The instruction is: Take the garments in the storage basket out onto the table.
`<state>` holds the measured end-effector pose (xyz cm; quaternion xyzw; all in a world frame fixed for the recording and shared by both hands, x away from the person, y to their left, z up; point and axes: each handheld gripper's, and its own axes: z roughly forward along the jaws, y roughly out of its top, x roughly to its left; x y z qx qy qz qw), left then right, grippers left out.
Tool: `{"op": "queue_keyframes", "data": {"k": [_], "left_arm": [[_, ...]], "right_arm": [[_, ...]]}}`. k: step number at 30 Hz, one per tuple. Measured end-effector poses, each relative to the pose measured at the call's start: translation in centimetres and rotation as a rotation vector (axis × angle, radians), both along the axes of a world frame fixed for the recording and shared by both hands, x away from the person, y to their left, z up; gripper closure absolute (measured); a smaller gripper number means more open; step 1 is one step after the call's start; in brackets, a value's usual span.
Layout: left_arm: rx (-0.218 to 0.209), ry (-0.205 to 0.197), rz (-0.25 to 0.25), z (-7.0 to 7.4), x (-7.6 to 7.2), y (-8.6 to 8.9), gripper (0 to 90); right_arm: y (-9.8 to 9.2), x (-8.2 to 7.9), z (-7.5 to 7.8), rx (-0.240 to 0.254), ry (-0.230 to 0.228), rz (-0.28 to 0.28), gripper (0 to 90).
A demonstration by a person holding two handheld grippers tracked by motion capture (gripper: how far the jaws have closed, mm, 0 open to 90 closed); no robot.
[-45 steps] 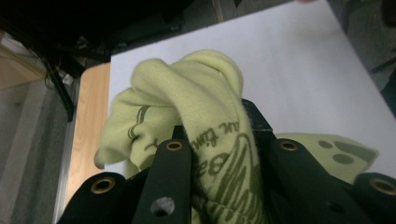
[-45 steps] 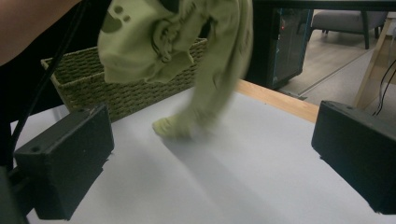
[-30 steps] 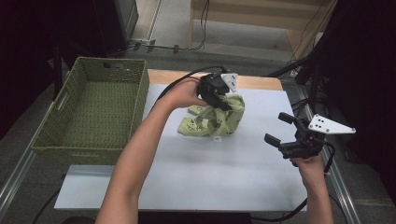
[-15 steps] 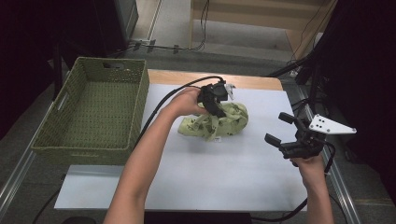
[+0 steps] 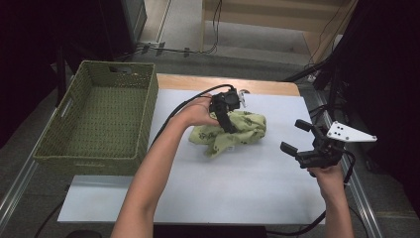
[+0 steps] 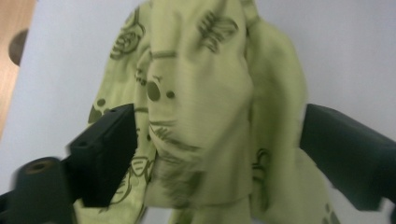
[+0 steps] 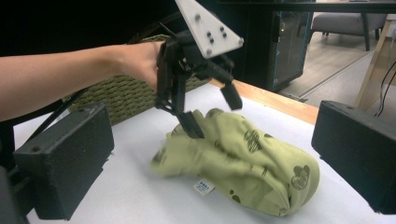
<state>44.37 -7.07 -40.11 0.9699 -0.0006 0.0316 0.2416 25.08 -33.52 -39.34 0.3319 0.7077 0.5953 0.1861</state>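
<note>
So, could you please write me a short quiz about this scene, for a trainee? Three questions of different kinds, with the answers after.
1. True or false: the right gripper is shut on the green cloth.
2. Where does the woven basket stand relative to the cloth? A) on the person's left side of it B) on the person's right side of it C) on top of it
3. Fill in: the left gripper stands with its jaws ____ over the cloth.

Key:
1. False. It is held open, apart from the cloth, on the right side of the table.
2. A.
3. Open: in the left gripper view one jaw is on each side of the bunched cloth.
</note>
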Motion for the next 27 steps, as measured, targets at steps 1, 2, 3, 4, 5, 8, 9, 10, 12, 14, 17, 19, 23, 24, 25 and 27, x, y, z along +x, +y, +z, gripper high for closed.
{"op": "queue_keyframes", "data": {"k": [1, 2, 3, 4, 5, 8, 9, 10, 12, 14, 17, 19, 23, 24, 25, 27], "left_arm": [[-0.017, -0.004, 0.0, 0.2, -0.1, 0.0, 8.4], [-0.03, -0.005, -0.004, 0.5, -0.3, 0.1, 5.2], [-0.037, -0.003, -0.004, 0.7, -0.4, 0.1, 3.8], [-0.048, -0.009, -0.004, 0.9, -0.5, 0.1, 3.8], [-0.055, -0.015, -0.003, 1.2, -0.7, 0.2, 3.8], [-0.077, -0.023, 0.001, 1.8, -1.0, 0.5, 1.4], [-0.088, -0.024, 0.007, 2.0, -1.1, 0.6, 0.0], [-0.099, -0.033, 0.008, 2.2, -1.2, 0.8, 0.0], [-0.121, -0.044, 0.021, 2.6, -1.5, 1.1, 0.0], [-0.144, -0.039, 0.031, 3.1, -1.6, 1.5, 0.0], [-0.171, -0.04, 0.053, 3.8, -1.9, 2.1, 0.0], [-0.206, -0.033, 0.068, 4.1, -2.0, 2.6, 0.0], [-0.231, -0.038, 0.094, 4.5, -2.5, 3.9, 0.0], [-0.24, -0.034, 0.098, 4.5, -2.5, 4.2, 0.0], [-0.25, -0.036, 0.105, 4.7, -2.6, 4.7, 0.0], [-0.277, -0.03, 0.128, 5.0, -2.8, 5.6, 0.0]], "right_arm": [[0.0, 0.0, 0.0, 0.002, 0.001, -0.001, 0.0], [0.0, 0.0, 0.0, 0.003, 0.002, 0.0, 0.0], [0.0, 0.0, 0.0, 0.002, 0.0, 0.0, 0.0], [0.0, 0.0, 0.0, 0.001, 0.0, 0.0, 0.0], [0.0, 0.0, 0.0, 0.001, 0.0, 0.0, 0.0], [-0.1, 0.0, 0.0, 0.001, 0.004, -0.003, 0.0], [-0.1, 0.0, -0.1, 0.001, 0.004, -0.004, 0.0], [-0.1, 0.0, -0.1, 0.001, 0.003, -0.003, 0.0], [-0.1, 0.0, -0.1, 0.002, 0.007, -0.004, 0.0], [-0.1, 0.1, -0.1, 0.001, 0.008, -0.004, 0.0], [-0.1, 0.1, -0.2, 0.0, 0.01, -0.004, 0.0], [-0.1, 0.2, -0.3, -0.001, 0.016, -0.005, 0.0], [-0.1, 0.3, -0.4, -0.003, 0.018, -0.005, 0.0], [-0.1, 0.3, -0.4, -0.003, 0.017, -0.005, 0.0], [-0.1, 0.3, -0.4, -0.004, 0.017, -0.005, 0.0], [-0.1, 0.3, -0.4, -0.004, 0.018, -0.006, 0.0]]}}
